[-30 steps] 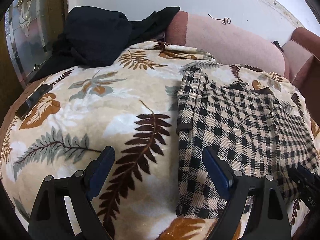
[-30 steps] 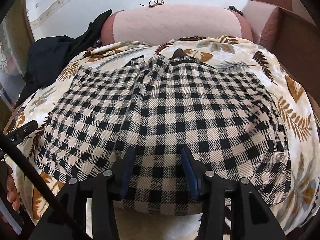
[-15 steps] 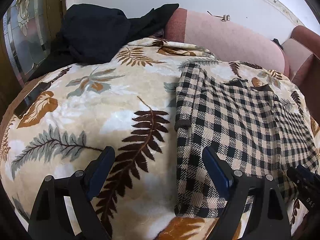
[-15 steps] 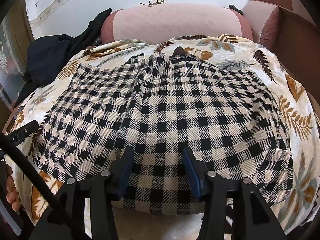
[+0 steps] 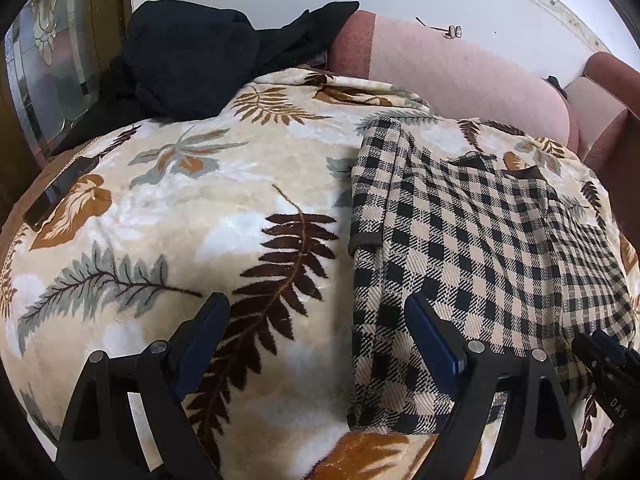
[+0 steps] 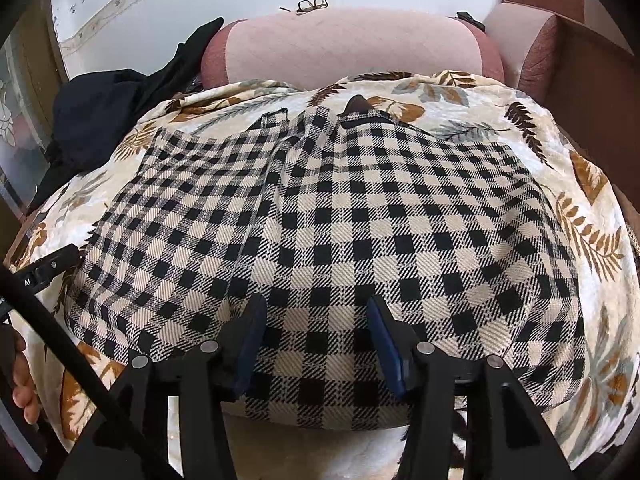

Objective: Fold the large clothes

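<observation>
The checked shirt (image 6: 340, 240) lay flat on the leaf-print blanket (image 5: 180, 220), near its front edge. Both the left gripper (image 5: 316, 336) and the right gripper (image 6: 316, 332) stood spread, pinching nothing. A shallow bite could have snagged the blanket underneath too.

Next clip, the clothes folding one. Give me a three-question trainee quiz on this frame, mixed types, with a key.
1. True or false: the left gripper is clamped on the checked garment.
2. What lies on top of the pink sofa back? A) a phone B) eyeglasses C) a cup
3. Fill in: the garment lies on a blanket printed with ____.

Key: 1 false, both grippers are open, including the right gripper; 2 B; 3 leaves.
</observation>
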`<state>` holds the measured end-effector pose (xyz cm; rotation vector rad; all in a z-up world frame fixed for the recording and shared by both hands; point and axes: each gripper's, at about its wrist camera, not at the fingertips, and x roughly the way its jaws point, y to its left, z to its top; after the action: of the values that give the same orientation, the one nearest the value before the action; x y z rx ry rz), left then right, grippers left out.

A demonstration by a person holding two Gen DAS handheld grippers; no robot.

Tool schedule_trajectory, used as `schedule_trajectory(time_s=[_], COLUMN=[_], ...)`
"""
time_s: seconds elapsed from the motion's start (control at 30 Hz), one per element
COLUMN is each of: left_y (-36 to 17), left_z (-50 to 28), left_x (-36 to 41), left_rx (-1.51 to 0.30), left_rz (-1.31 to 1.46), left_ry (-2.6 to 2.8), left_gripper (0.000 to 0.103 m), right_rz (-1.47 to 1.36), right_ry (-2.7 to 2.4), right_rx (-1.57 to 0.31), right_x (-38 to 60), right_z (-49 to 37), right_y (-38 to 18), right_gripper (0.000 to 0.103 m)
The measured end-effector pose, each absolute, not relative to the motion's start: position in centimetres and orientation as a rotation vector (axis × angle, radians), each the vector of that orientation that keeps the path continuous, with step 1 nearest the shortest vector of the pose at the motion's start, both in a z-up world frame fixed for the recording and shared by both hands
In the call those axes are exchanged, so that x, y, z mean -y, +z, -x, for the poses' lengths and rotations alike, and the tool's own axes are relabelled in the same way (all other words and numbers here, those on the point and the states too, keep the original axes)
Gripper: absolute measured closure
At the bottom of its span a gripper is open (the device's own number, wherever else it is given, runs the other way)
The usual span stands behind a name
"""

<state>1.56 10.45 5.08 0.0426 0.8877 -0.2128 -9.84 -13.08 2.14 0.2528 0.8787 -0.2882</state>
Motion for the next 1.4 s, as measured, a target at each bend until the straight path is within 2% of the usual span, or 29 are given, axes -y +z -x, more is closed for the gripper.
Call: schedule_trajectory(time_s=[0.7,1.4], left_y=[4.9,5.3], left_z=[-1.6,-1.1], left_x=[-10.5,-10.6], left_rx=[-0.893,-0.890], left_rz=[-0.037,-0.031], left_ry=[-0.205,-0.215], left_gripper=[0.015,0.015], right_rz=[-0.186,-0.181], right_ry=[-0.283,-0.316], right_rx=[-0.889,-0.840], right_x=[11.3,10.3], right_z=[9.8,11.7], right_y=[1.2,2.9], right_gripper=[0.043,0.041])
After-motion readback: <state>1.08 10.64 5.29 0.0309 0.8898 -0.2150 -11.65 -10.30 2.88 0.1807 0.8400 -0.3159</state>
